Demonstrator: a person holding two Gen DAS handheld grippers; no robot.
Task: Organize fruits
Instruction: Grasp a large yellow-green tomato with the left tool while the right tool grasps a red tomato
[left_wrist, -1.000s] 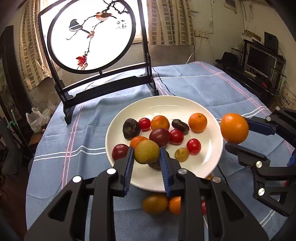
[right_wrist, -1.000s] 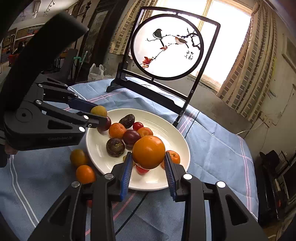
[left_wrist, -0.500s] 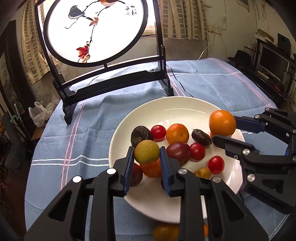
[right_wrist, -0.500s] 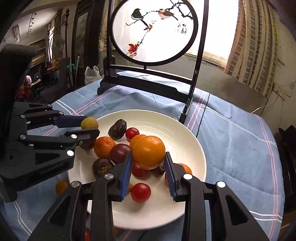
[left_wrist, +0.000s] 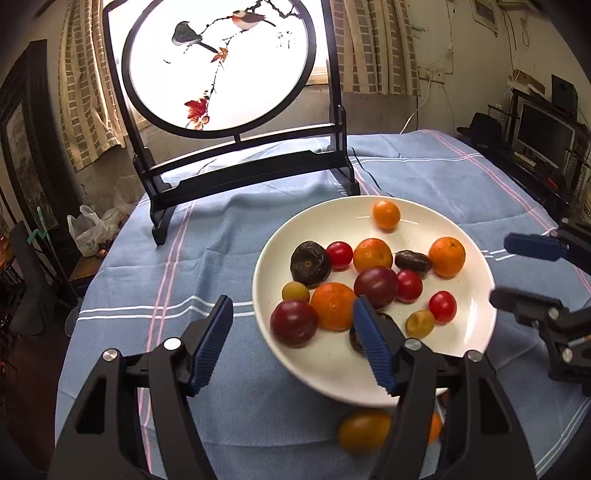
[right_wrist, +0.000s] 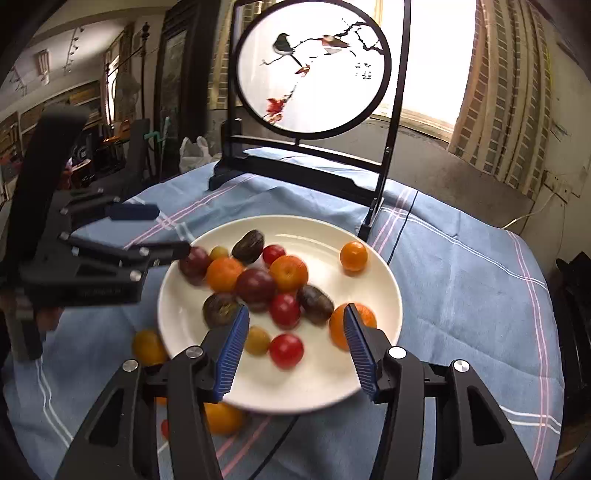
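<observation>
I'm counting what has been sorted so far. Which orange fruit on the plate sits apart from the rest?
The small orange fruit near the plate's far rim, towards the bird screen. It lies alone; the other oranges touch neighbours in the cluster.

Mixed fruits clustered on white plate; orange apart.

The white round plate is crowded through its middle with a cluster of oranges, dark plums and red cherry tomatoes; its far rim holds one small orange fruit, with bare porcelain around it. Behind stands a black-framed round bird screen, blocking the far side. Loose yellow-orange fruits lie on the blue striped tablecloth at the near rim.
</observation>
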